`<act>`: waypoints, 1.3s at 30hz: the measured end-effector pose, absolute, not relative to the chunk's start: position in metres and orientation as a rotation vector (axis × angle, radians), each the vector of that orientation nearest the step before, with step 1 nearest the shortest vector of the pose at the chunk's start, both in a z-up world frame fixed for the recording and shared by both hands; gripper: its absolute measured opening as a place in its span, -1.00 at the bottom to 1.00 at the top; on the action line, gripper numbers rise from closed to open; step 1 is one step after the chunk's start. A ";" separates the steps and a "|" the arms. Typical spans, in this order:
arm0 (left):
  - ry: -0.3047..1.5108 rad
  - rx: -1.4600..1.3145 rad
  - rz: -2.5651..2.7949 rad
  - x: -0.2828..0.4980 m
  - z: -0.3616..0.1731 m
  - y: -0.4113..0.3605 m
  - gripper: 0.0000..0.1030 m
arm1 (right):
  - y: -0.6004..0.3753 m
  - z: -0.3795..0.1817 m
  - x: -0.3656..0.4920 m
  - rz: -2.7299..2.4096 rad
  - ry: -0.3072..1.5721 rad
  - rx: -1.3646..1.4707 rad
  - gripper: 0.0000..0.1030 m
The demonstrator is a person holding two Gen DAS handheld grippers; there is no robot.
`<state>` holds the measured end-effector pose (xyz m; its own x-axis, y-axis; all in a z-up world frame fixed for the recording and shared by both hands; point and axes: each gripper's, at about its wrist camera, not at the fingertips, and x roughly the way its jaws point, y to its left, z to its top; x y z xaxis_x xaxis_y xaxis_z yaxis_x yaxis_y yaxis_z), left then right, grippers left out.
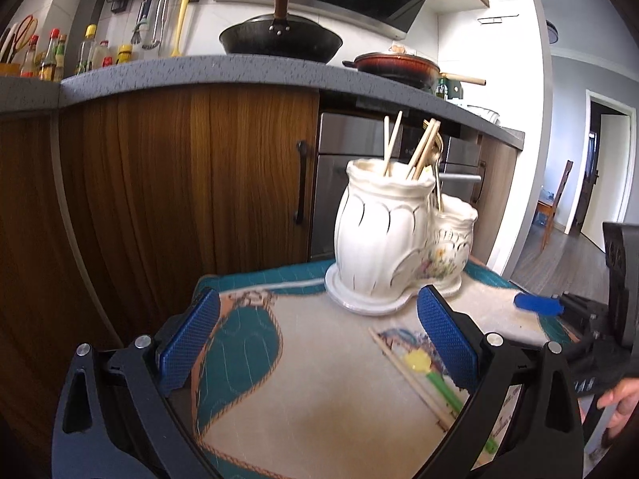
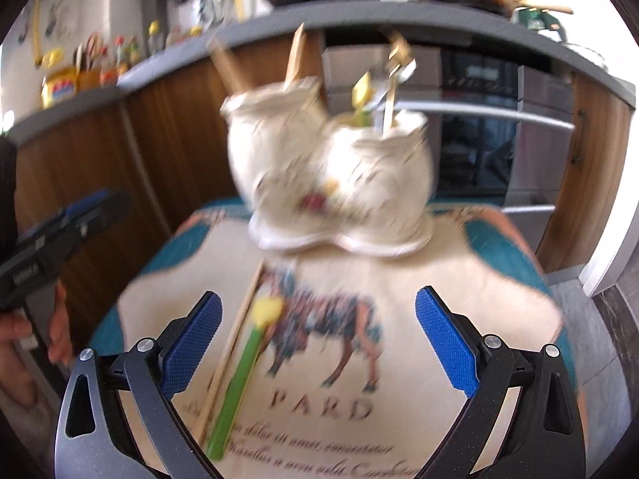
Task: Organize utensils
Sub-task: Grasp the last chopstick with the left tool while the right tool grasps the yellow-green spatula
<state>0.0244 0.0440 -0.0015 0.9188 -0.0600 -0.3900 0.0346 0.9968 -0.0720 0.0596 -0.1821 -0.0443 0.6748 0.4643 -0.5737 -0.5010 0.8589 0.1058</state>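
Note:
A white ceramic double-pot utensil holder (image 1: 393, 239) stands at the far side of a printed cloth (image 1: 311, 379); it also shows, blurred, in the right wrist view (image 2: 331, 175). Wooden chopsticks (image 1: 419, 147) and metal cutlery stick out of its pots. On the cloth lie a pair of chopsticks (image 2: 233, 343) and a green spoon with a yellow bowl (image 2: 247, 359), also seen in the left wrist view (image 1: 435, 379). My left gripper (image 1: 319, 339) is open and empty above the cloth. My right gripper (image 2: 319, 343) is open and empty, with the spoon between its fingers nearer the left one.
Behind the small table are wooden cabinet doors (image 1: 179, 183) and an oven (image 1: 399, 159) under a grey counter (image 1: 199, 76) carrying a wok (image 1: 281, 42), a red pot and bottles. A doorway (image 1: 599, 167) opens at the right.

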 end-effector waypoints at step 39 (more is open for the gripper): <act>0.857 0.123 -0.215 0.055 -0.073 -0.041 -0.12 | -0.195 -0.055 0.075 0.576 0.746 -0.118 -0.80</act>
